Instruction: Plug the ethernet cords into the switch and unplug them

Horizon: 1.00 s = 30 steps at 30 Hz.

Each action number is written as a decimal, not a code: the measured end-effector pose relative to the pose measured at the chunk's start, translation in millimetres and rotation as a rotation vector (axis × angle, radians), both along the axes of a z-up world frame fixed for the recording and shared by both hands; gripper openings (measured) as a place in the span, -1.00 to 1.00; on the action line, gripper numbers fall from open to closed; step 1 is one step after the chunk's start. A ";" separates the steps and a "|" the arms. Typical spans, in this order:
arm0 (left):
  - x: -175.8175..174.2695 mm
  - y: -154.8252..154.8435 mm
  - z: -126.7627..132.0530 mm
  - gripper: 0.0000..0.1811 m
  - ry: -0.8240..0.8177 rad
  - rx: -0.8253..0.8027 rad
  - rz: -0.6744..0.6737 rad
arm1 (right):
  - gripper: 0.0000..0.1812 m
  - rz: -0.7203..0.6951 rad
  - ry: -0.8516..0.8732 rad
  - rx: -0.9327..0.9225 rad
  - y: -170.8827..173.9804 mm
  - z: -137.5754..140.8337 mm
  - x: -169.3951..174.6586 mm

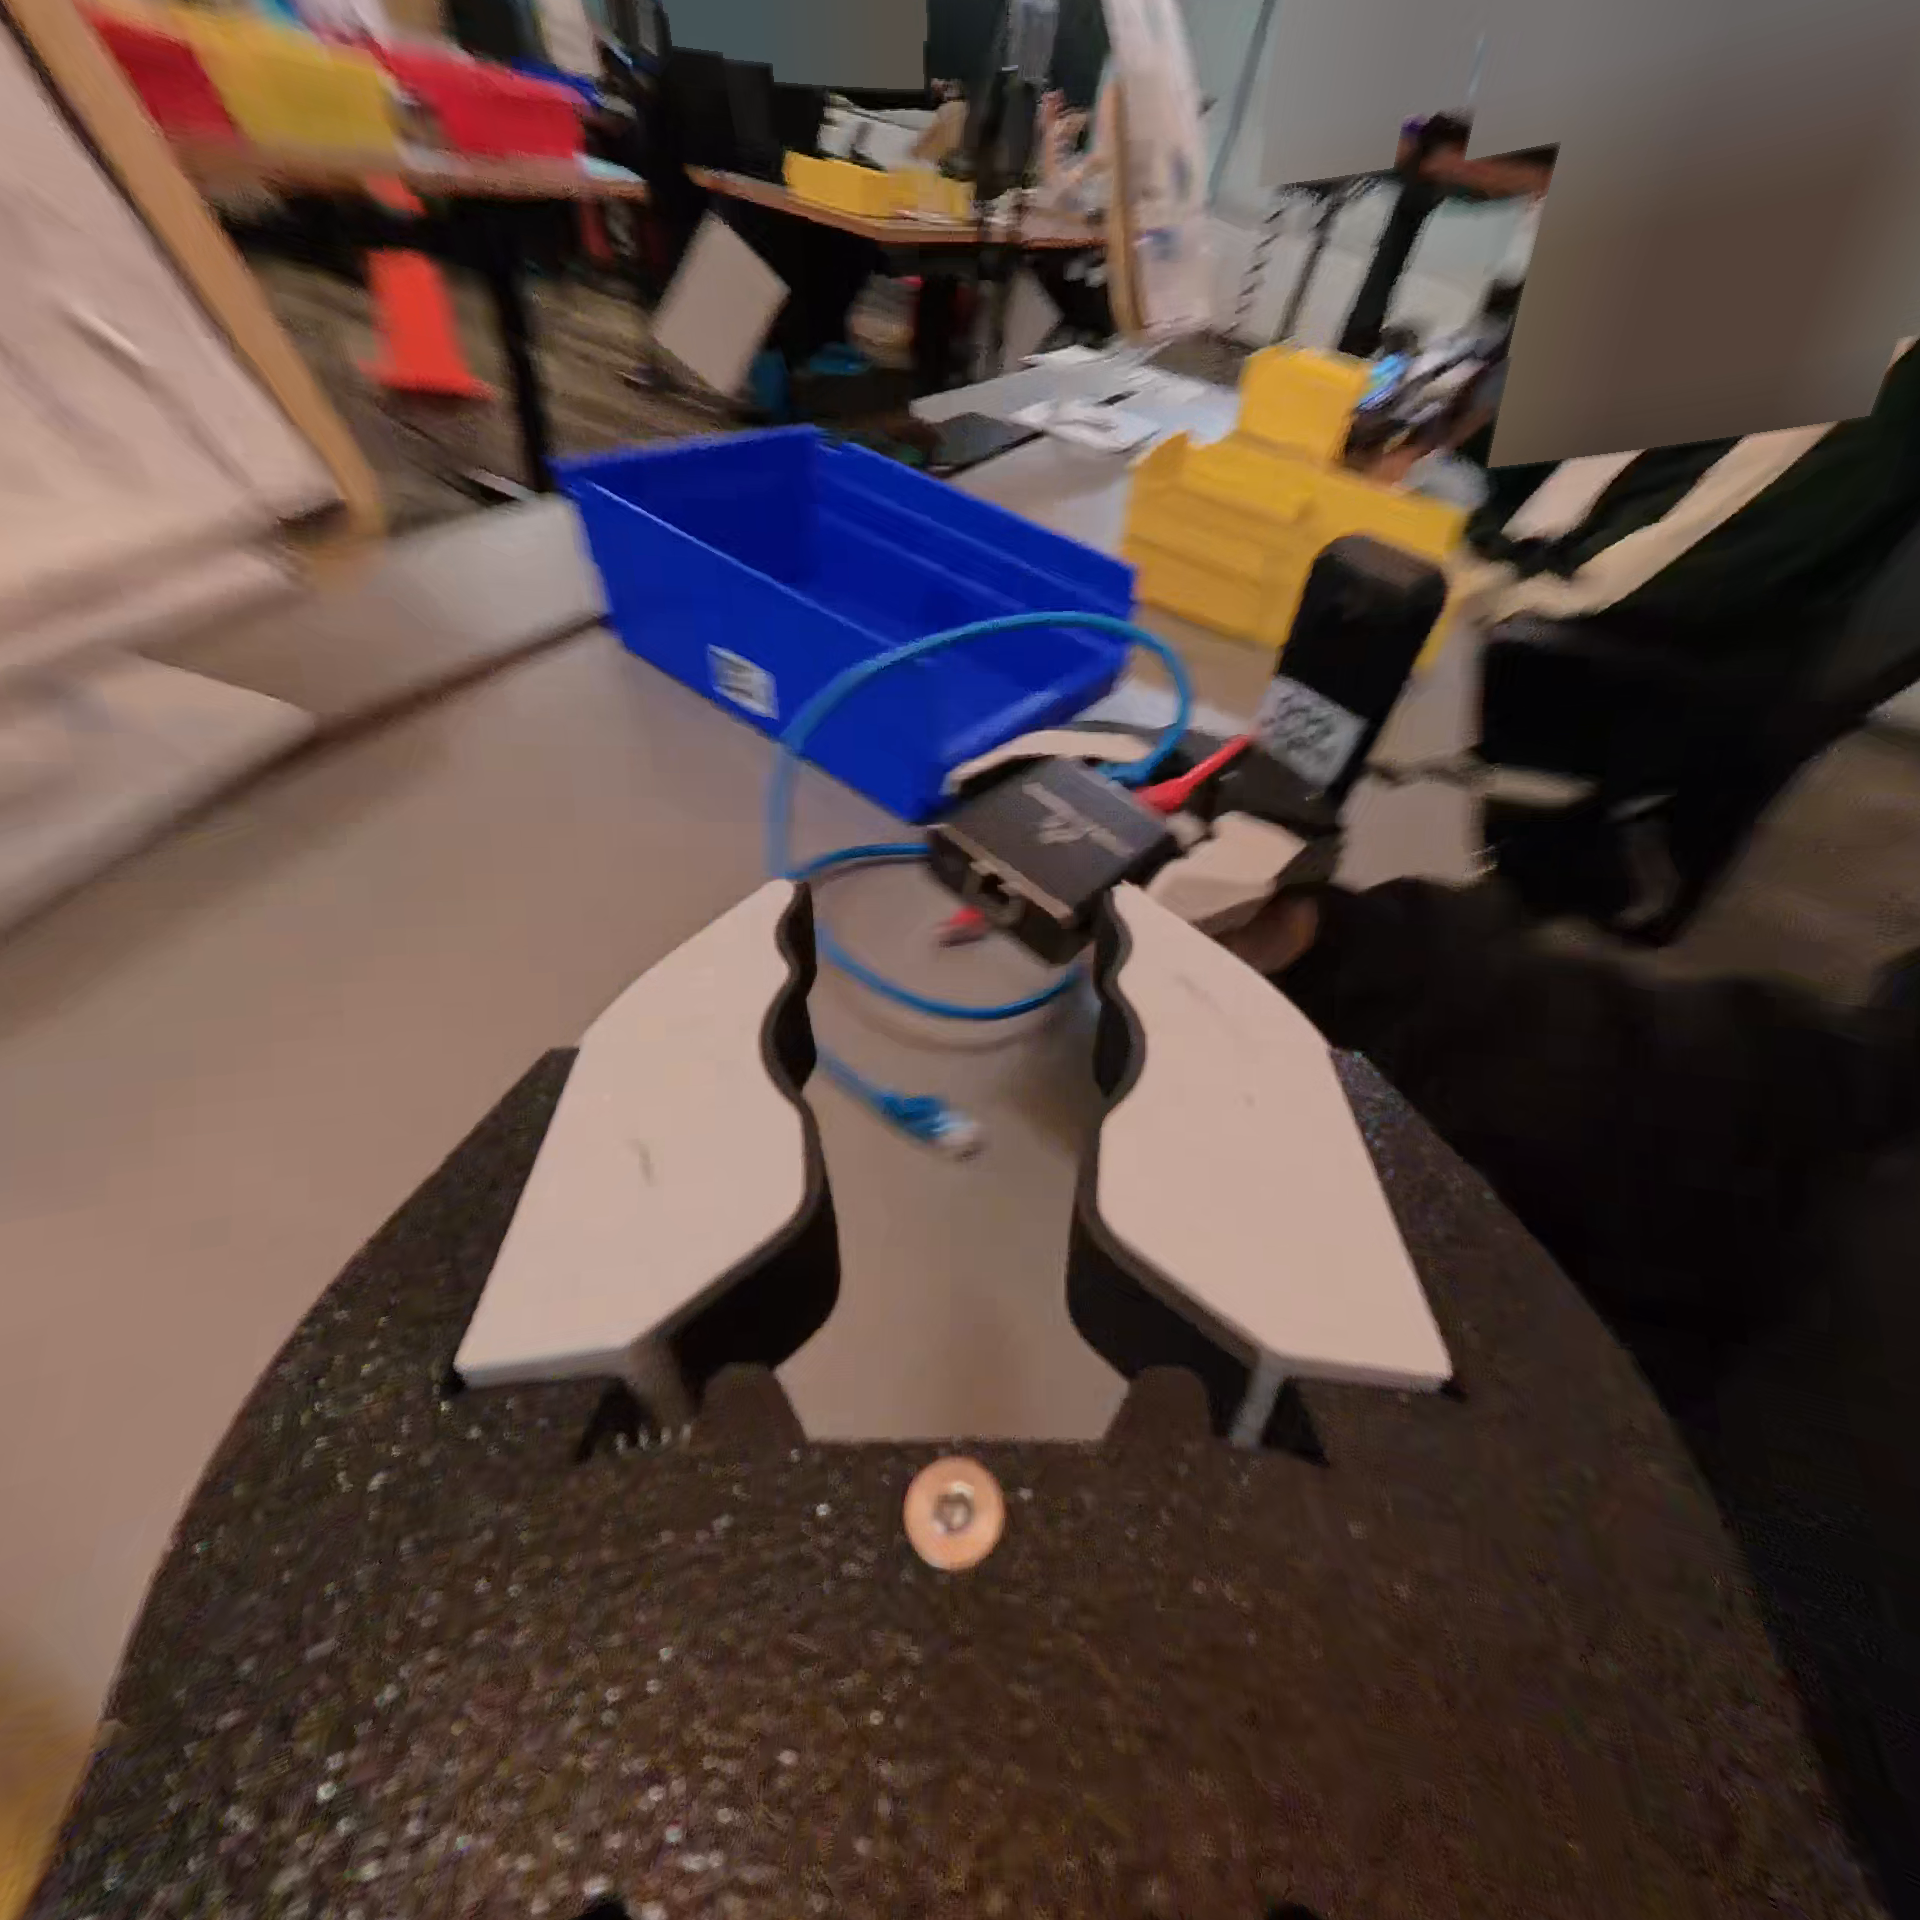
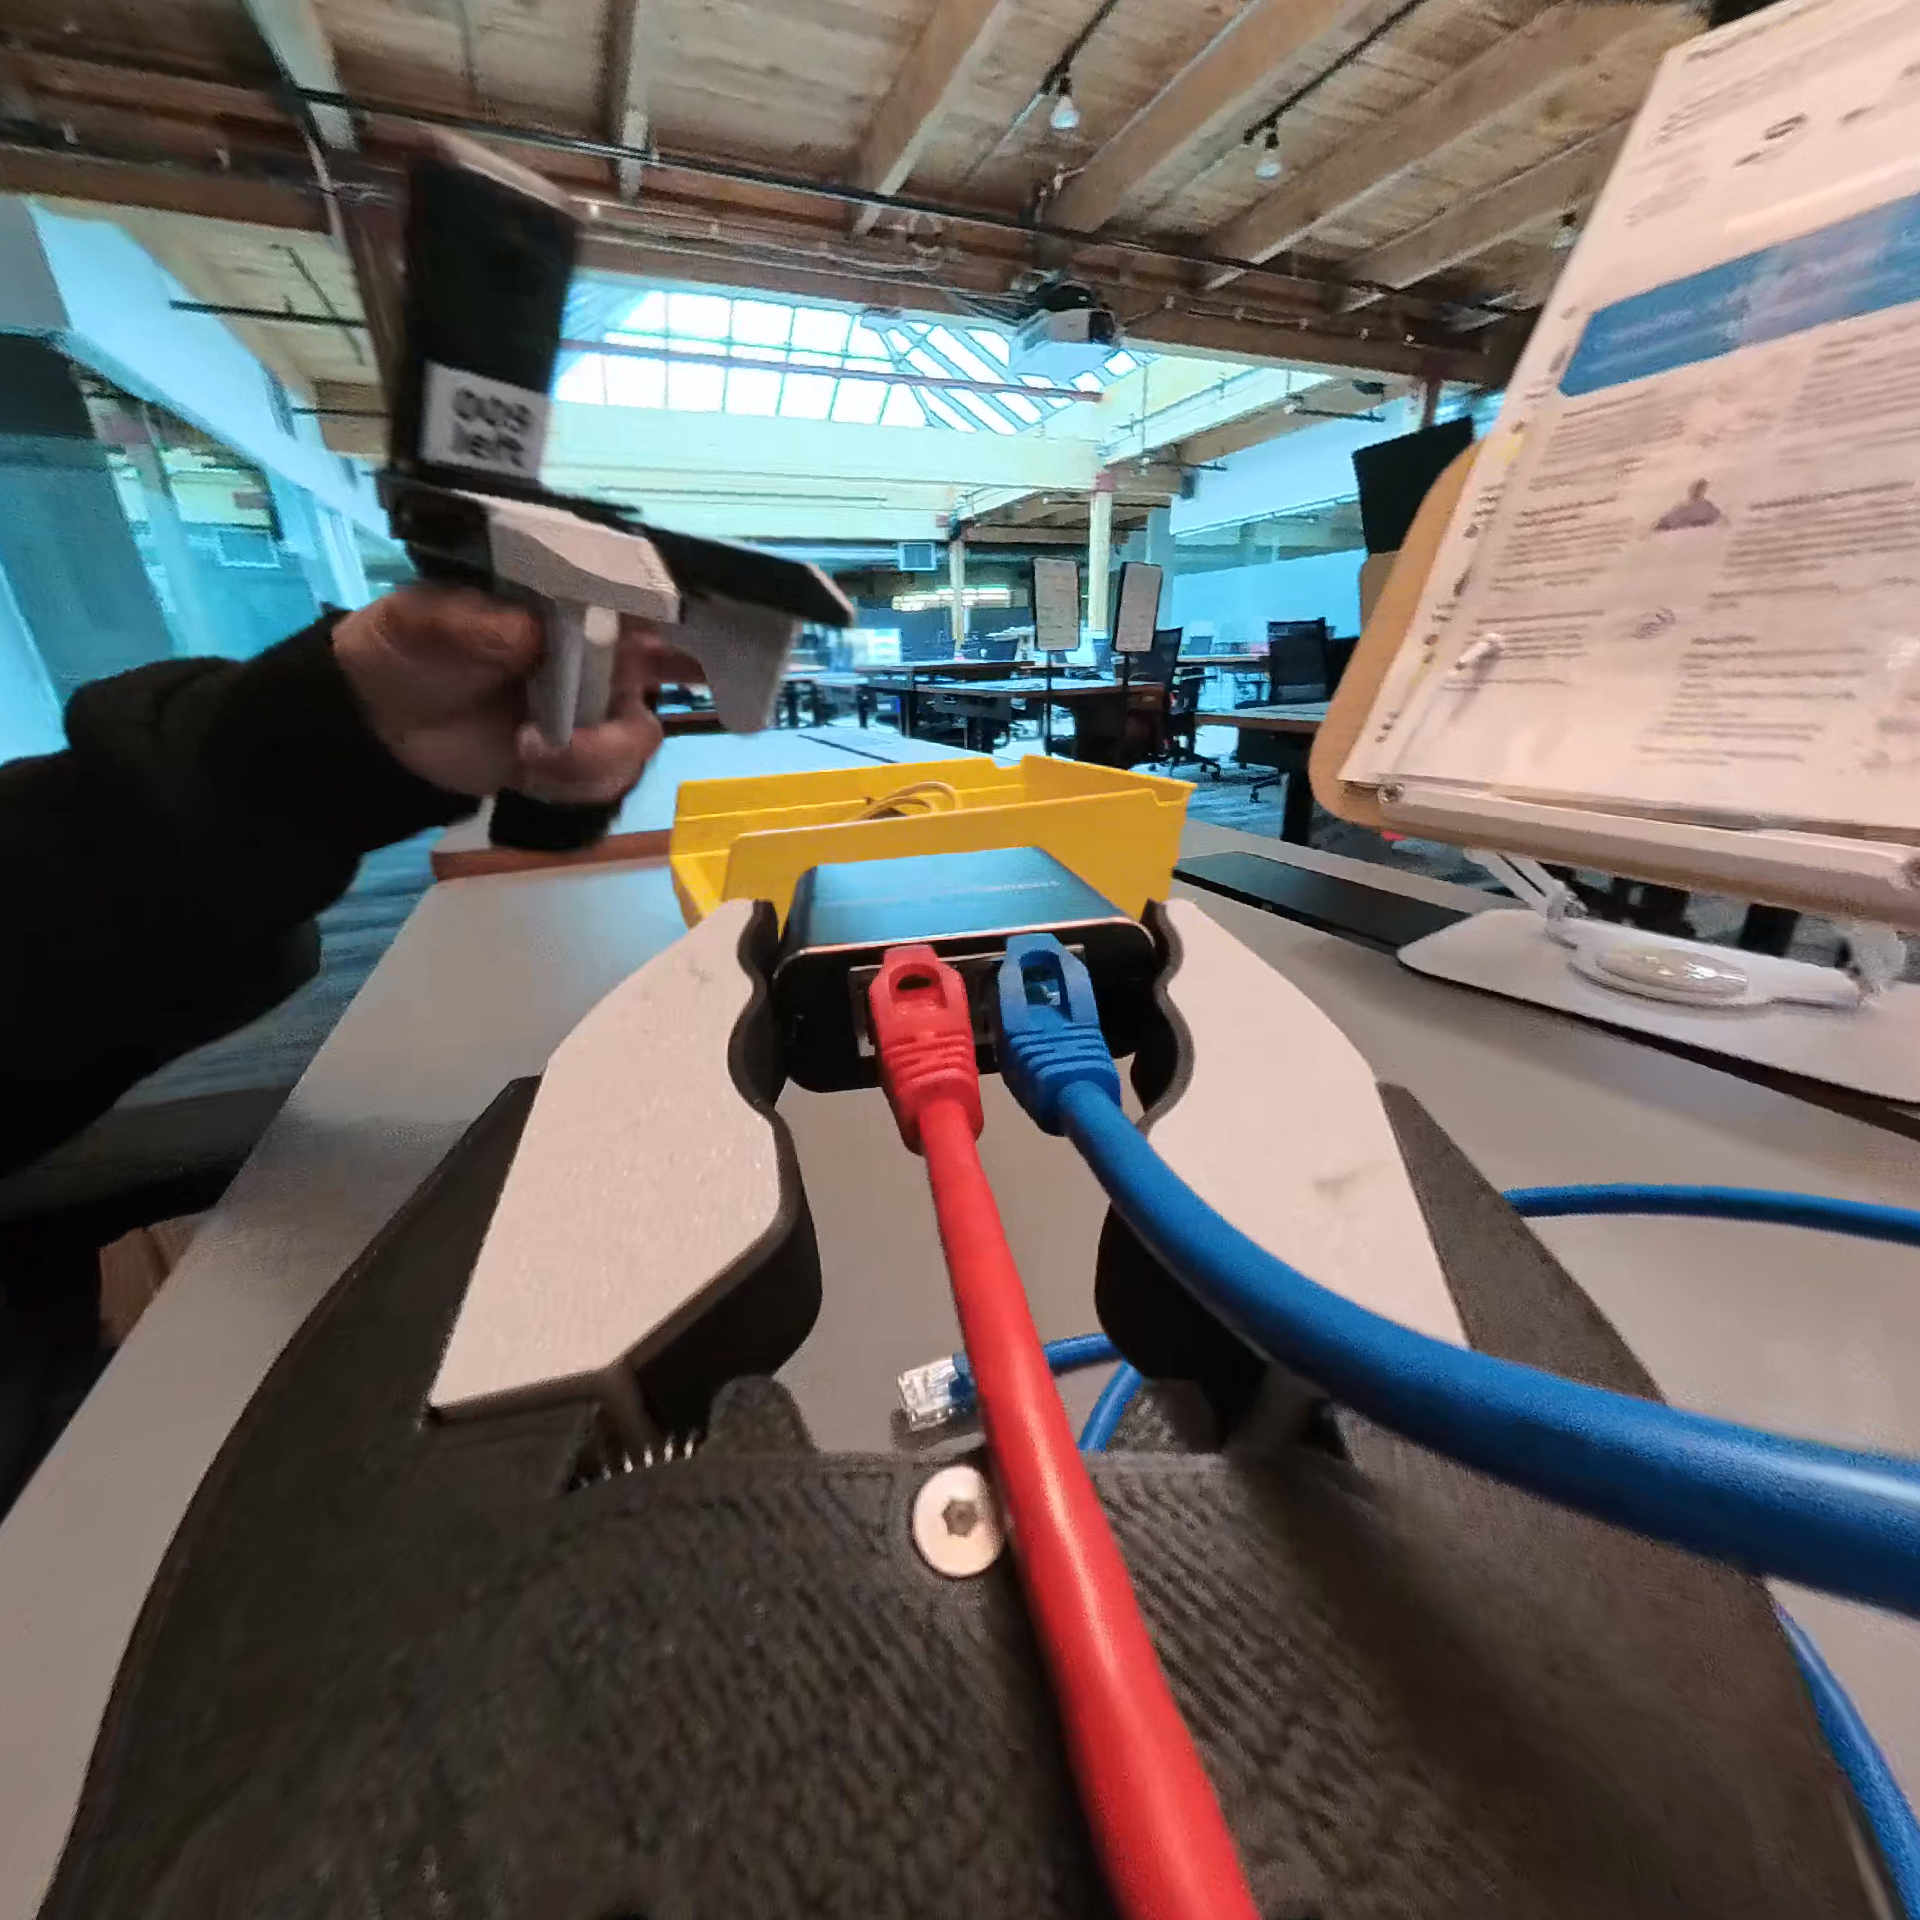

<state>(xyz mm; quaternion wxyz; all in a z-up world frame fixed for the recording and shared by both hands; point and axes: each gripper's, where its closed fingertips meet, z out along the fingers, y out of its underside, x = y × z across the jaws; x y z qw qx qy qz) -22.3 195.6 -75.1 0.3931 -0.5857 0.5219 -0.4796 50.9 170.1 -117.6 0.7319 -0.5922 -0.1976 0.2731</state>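
On a grey table (image 2: 499,997), the right gripper (image 2: 961,966) clamps a black ethernet switch (image 2: 956,904) by its two sides, fingers (image 2: 644,1143) closed against the casing; a red ethernet cord (image 2: 997,1299) and a blue ethernet cord (image 2: 1299,1288) sit plugged side by side in the ports facing the camera, red toward 9 o'clock of blue; a loose clear-tipped blue plug (image 2: 935,1392) lies on the table under the red cord. A yellow bin (image 2: 935,821) stands just behind the switch at 12 o'clock; a document stand (image 2: 1662,520) rises at 2 o'clock. The left gripper (image 1: 951,1039), in a person's hand (image 2: 488,686) at 10 o'clock in the right wrist view, hangs above the table with fingers spread wide and nothing between them; in its own view the switch lies ahead at 12 o'clock, a blue bin (image 1: 831,603) beyond it; the image is blurred.
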 end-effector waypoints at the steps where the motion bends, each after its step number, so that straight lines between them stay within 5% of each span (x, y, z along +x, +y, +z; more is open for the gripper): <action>1: -14.7 13.5 6.6 -0.44 0.023 0.126 0.035 | -0.27 -0.005 0.004 0.003 0.0 0.2 2.2; 7: -120.6 133.9 -22.1 -0.38 0.557 0.928 0.168 | -0.27 0.018 -0.030 0.017 -2.0 -1.9 -3.5; 13: -171.3 213.2 -70.5 -0.28 0.924 1.658 0.032 | -0.27 0.017 -0.040 0.005 1.0 -5.7 -5.3; 19: -148.3 216.3 -106.7 -0.30 0.841 1.884 -0.140 | -0.27 0.014 -0.053 0.005 0.8 -7.8 -6.1; 24: -138.6 210.4 -128.9 -0.67 0.867 1.939 -0.311 | -0.27 -0.001 -0.062 -0.006 3.1 -9.8 -5.7; 26: -137.9 211.2 -128.4 -0.87 0.866 1.969 -0.330 | -0.27 -0.002 -0.062 -0.006 2.7 -9.7 -5.1; 30: -144.5 223.7 -99.6 -0.93 0.923 1.960 -0.201 | -0.27 -0.008 -0.056 0.003 0.9 -8.1 -2.9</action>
